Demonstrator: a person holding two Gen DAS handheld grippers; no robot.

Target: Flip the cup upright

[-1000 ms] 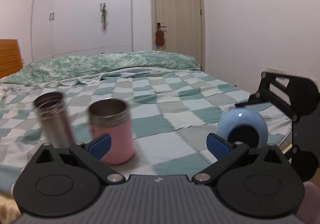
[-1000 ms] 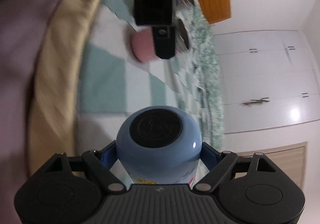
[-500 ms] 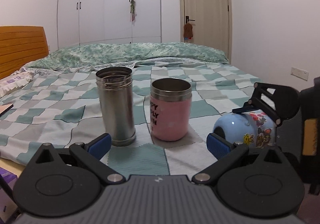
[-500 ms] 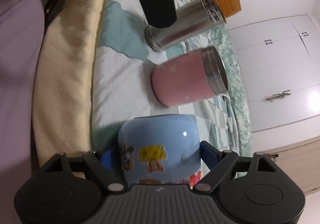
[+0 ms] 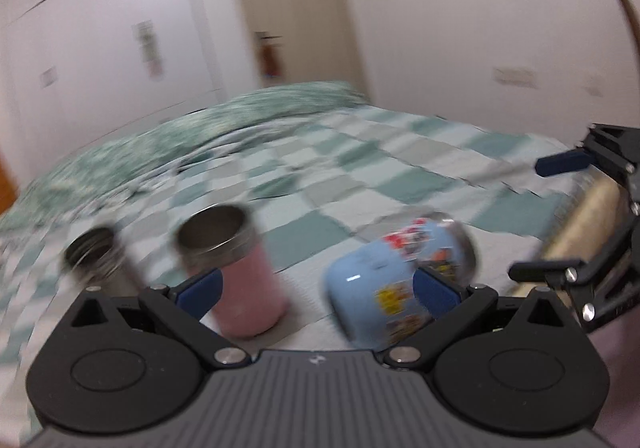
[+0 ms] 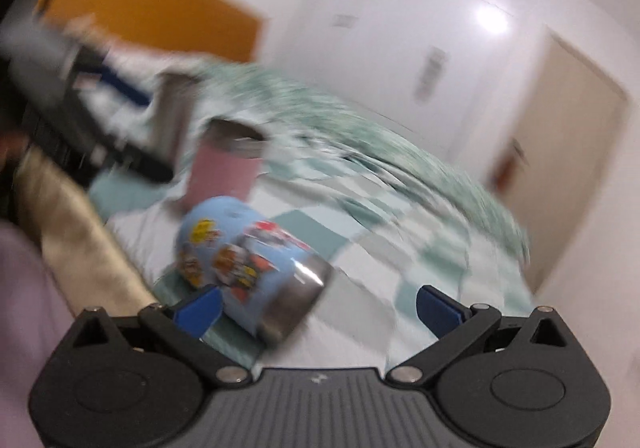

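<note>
The light-blue cartoon cup (image 5: 396,284) lies tilted on its side on the checked bedspread, its steel rim pointing away to the right. In the right wrist view the cup (image 6: 240,260) lies by the left finger, rim toward the camera. My right gripper (image 6: 318,308) is open and holds nothing. My left gripper (image 5: 316,288) is open and empty, with the pink cup behind its left finger and the blue cup behind its right finger. Both views are motion-blurred.
A pink cup (image 5: 240,280) and a steel tumbler (image 5: 100,264) stand upright left of the blue cup. The bed's front edge with a beige blanket (image 6: 80,232) runs along the left. The other gripper (image 5: 600,216) shows at the right.
My right gripper has opened and let go of the blue cup, which now lies tilted on the bed. Both grippers have swung fast; the left one looks down more.
</note>
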